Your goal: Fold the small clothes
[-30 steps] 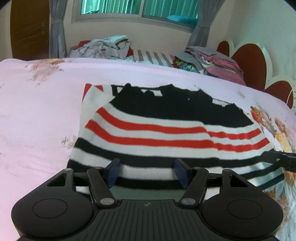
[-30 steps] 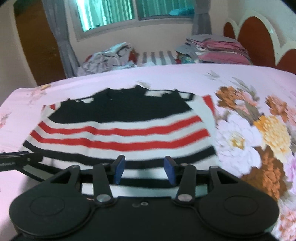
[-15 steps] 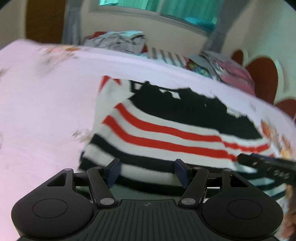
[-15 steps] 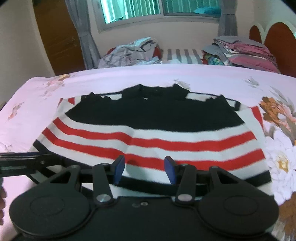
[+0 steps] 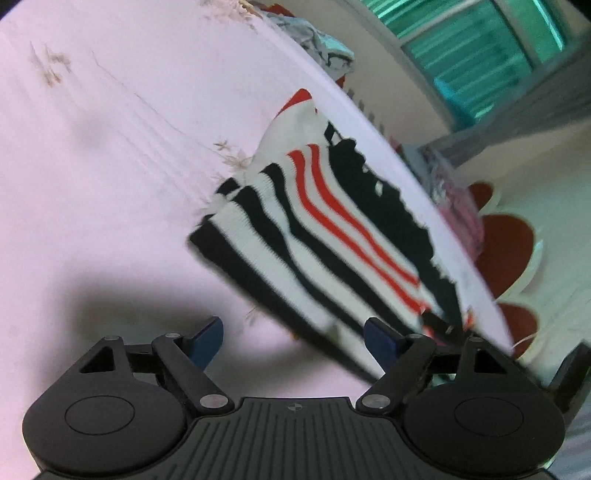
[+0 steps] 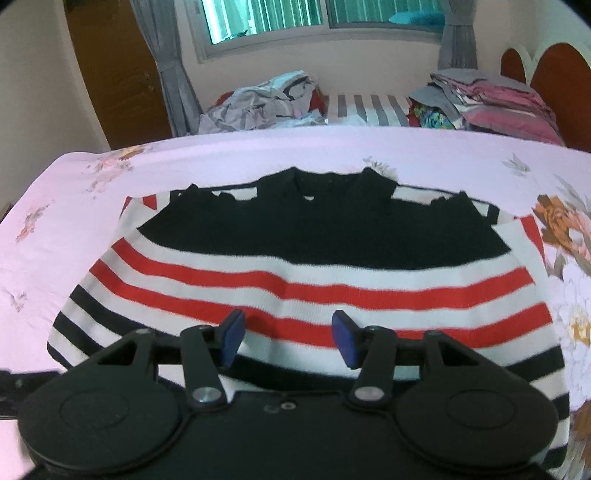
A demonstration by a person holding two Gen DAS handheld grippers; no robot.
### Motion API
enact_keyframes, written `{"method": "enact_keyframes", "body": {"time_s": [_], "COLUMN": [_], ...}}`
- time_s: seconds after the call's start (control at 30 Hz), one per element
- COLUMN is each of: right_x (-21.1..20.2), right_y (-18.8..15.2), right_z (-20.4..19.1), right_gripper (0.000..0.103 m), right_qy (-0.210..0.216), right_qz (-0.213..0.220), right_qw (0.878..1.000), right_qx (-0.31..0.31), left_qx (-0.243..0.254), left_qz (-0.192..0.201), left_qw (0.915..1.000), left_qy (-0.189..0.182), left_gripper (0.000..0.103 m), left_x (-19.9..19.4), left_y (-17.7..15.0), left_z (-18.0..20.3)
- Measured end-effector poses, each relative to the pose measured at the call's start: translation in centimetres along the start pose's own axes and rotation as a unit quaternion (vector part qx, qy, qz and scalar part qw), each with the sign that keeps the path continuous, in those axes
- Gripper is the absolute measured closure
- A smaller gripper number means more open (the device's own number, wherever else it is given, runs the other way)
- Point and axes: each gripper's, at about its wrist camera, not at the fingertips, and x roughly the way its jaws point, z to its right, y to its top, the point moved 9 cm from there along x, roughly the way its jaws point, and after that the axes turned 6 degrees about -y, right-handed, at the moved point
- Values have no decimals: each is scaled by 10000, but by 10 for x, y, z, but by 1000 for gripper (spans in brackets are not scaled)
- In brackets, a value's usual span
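Since a second ago our left gripper has rolled hard, so the bed now slants across its view, and it has slid off the sweater toward its corner; its jaws have just been opening and now stand wide with nothing but pink sheet between them. The sweater's near hem corner lies just ahead of and beside the right-hand pad, which overlaps its edge in the picture, though we cannot tell whether it touches. Our right gripper has moved in over the sweater, so the garment fills more of its view than before; its jaws have also just been opening and sit moderately apart, with red and white stripes showing between the pads and nothing pinched. The sweater lies flat on the sheet, black top part far from the jaws, hem under the gripper body. Beyond it, past the bed's far edge, sit a loose heap of clothes and a folded stack, with a window above and a headboard to the right.
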Motion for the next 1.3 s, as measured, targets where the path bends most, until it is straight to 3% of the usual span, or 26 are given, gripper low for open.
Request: {"method": "enact_keyframes", "body": {"time_s": [0.23,0.37,0.43,0.53,0.63,0.77,0.9,1.03,1.13,1.3], "right_x": [3,15,29,31,31,31,31,30,18,-11], "right_y": [7,9,1,-3,-5,-8,-6,0,7,14], "right_z": [0,5,5,1,0,-5,-3,4,18,55], "right_gripper": [50,50,48,47,47,45,43,35,26,25], "right_qy": [-326,-668,-699,-846,-879,-992,-921,-693,-316,-39], "right_qz": [70,50,-169,-67,-36,156,233,209,266,498], "right_qw": [9994,9977,9974,9959,9954,9930,9933,9957,9991,9985], "right_qx": [-49,-84,-79,-310,-373,-621,-661,-584,-125,214], "left_qx": [-478,-557,-514,-758,-946,-962,-694,-326,277,1285], "left_qz": [528,734,815,937,979,1007,1115,1247,1360,1297], "left_qw": [9956,9929,9924,9902,9886,9887,9900,9907,9893,9801], "left_qy": [-602,-758,-771,-702,-646,-562,-524,-431,-458,-780], "left_gripper": [21,22,37,63,76,84,87,88,88,88], "left_x": [39,55,63,70,77,83,78,67,55,58], "left_y": [23,38,42,47,48,50,52,57,61,51], "left_z": [-1,1,3,-6,-9,-2,8,28,67,159]}}
